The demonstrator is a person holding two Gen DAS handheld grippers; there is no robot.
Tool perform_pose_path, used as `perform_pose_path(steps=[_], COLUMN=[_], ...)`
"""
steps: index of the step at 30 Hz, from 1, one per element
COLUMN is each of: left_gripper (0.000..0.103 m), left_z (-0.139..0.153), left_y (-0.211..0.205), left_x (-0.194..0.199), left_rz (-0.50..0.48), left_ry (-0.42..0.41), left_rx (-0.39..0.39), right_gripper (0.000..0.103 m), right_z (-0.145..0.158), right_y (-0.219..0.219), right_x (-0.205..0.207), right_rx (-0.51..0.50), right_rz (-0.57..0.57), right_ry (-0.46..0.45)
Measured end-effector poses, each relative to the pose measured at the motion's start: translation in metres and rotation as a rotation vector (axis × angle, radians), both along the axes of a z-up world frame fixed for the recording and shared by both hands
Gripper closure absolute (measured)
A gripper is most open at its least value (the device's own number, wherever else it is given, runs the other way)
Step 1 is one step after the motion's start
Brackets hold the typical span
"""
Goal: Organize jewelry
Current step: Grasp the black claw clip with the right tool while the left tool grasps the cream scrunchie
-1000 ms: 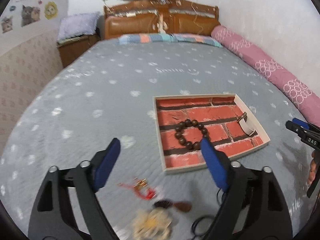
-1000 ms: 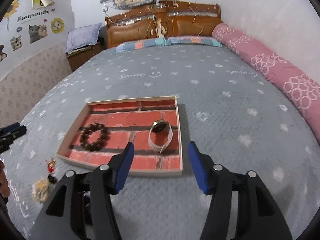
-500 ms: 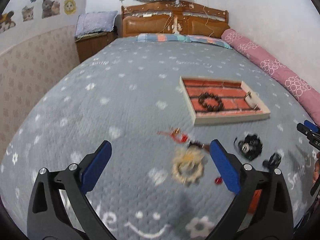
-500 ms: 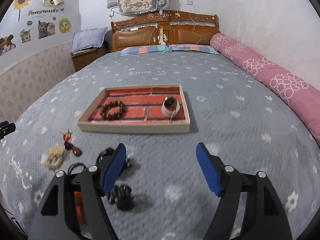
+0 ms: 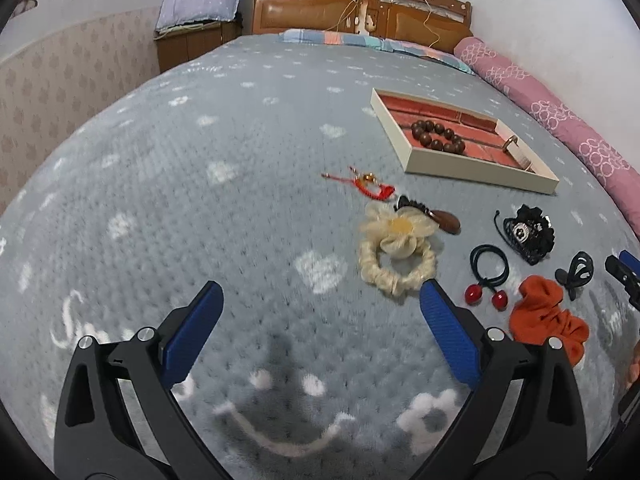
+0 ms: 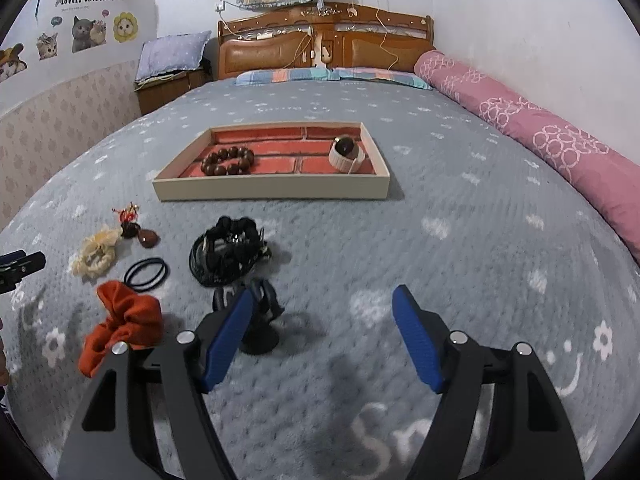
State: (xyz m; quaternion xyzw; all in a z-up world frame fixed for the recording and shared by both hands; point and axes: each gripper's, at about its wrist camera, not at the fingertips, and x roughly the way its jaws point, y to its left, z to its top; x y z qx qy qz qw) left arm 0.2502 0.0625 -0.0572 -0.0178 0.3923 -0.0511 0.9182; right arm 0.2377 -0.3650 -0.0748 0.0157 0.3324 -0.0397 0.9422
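Observation:
A shallow tray (image 6: 272, 190) with a brick-pattern floor lies on the grey bed; it holds a brown bead bracelet (image 6: 227, 161) and a white-strap watch (image 6: 346, 154). The tray also shows in the left wrist view (image 5: 476, 165). Loose pieces lie in front of it: red cord bracelet (image 5: 370, 186), cream flower scrunchie (image 5: 394, 248), brown pendant (image 5: 444, 220), black lace piece (image 6: 226, 250), black hair ties (image 6: 146, 274), orange scrunchie (image 6: 122, 328), black claw clip (image 6: 260, 320). My left gripper (image 5: 320, 332) and right gripper (image 6: 322, 336) are open and empty, held above the bed near the pieces.
A long pink bolster (image 6: 552, 152) runs along the right side of the bed. A wooden headboard (image 6: 324, 46) and a nightstand (image 6: 168, 88) stand at the far end. Red-cherry hair tie (image 5: 486, 280) lies beside the orange scrunchie.
Both grippers have pulled back from the tray toward the near edge of the bed. The loose pieces now lie in full view ahead of the fingers. Both stay open.

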Motion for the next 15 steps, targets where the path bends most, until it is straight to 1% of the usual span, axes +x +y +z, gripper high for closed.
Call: perform_pose_path(steps=[3, 6, 15], left_gripper=[0.007, 0.007, 0.008], left_z=[-0.006, -0.01, -0.013], left_y=[0.001, -0.002, -0.004], left_x=[0.002, 0.004, 0.018], left_rz=[0.0, -0.004, -0.005], left_ry=[0.006, 0.008, 0.02], left_rx=[-0.015, -0.01, -0.025], right_gripper=[0.031, 0.031, 0.031], right_z=[-0.004, -0.01, -0.022], right_y=[0.004, 0.009, 0.022], right_x=[-0.001, 0.0, 0.009], right_rx=[-0.002, 0.0, -0.006], right_rz=[-0.002, -0.001, 0.004], right_ry=[0.006, 0.019, 0.052])
